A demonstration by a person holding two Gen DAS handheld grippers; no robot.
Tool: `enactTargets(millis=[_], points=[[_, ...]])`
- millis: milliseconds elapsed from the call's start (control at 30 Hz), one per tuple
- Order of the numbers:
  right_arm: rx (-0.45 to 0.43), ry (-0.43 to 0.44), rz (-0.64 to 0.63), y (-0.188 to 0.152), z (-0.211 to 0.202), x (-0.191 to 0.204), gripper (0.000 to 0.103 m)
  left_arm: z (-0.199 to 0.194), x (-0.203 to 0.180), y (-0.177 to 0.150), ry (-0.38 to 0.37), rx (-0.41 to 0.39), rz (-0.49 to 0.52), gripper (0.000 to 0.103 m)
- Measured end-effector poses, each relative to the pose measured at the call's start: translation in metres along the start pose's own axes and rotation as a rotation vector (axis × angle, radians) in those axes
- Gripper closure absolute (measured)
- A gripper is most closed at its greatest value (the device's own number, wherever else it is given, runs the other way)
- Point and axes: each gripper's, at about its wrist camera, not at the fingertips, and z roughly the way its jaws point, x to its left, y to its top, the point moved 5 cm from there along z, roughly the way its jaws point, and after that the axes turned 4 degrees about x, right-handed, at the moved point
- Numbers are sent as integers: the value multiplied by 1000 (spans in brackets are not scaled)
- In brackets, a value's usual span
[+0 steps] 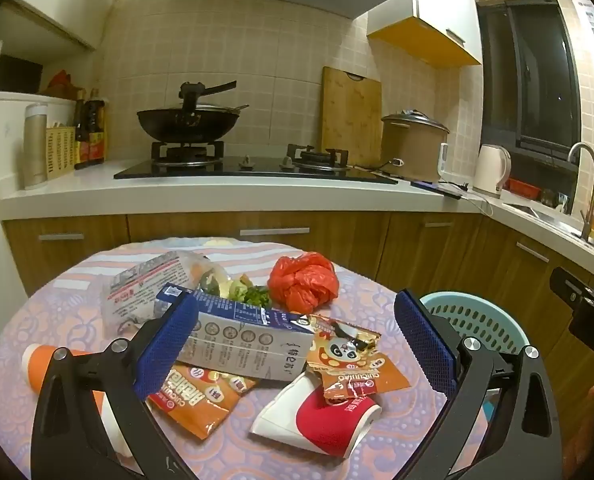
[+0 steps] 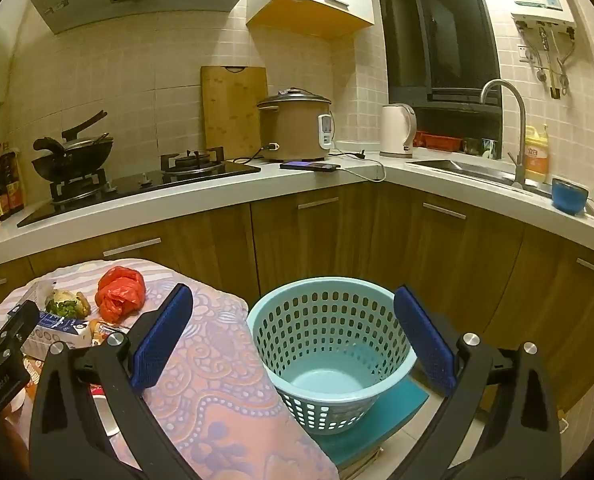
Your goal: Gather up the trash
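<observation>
Trash lies on a round table with a patterned cloth (image 1: 37, 316): a crumpled red plastic bag (image 1: 303, 280), a blue-and-white carton (image 1: 253, 336), orange snack wrappers (image 1: 353, 360) (image 1: 201, 396), a squashed red-and-white paper cup (image 1: 321, 420), a clear printed bag (image 1: 145, 284), vegetable scraps (image 1: 241, 292) and an orange-and-white tube (image 1: 41, 360). My left gripper (image 1: 297, 344) hangs open above the pile, nothing between its blue pads. My right gripper (image 2: 293, 344) is open too, over the table's edge and an empty light-blue perforated basket (image 2: 329, 344) on a teal stool.
A kitchen counter (image 1: 217, 196) runs behind, with a wok (image 1: 189, 120) on the gas hob, a rice cooker (image 2: 295, 124), a kettle (image 2: 397, 130), a phone (image 2: 309, 166) and a sink (image 2: 465, 170). Wooden cabinets (image 2: 337, 236) stand close behind the basket.
</observation>
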Motion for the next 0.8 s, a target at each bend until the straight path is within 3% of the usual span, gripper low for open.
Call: enactTargets(millis=[800], points=[[6, -3, -3, -4, 5, 2, 8, -1, 3, 1, -6, 4, -14, 8]])
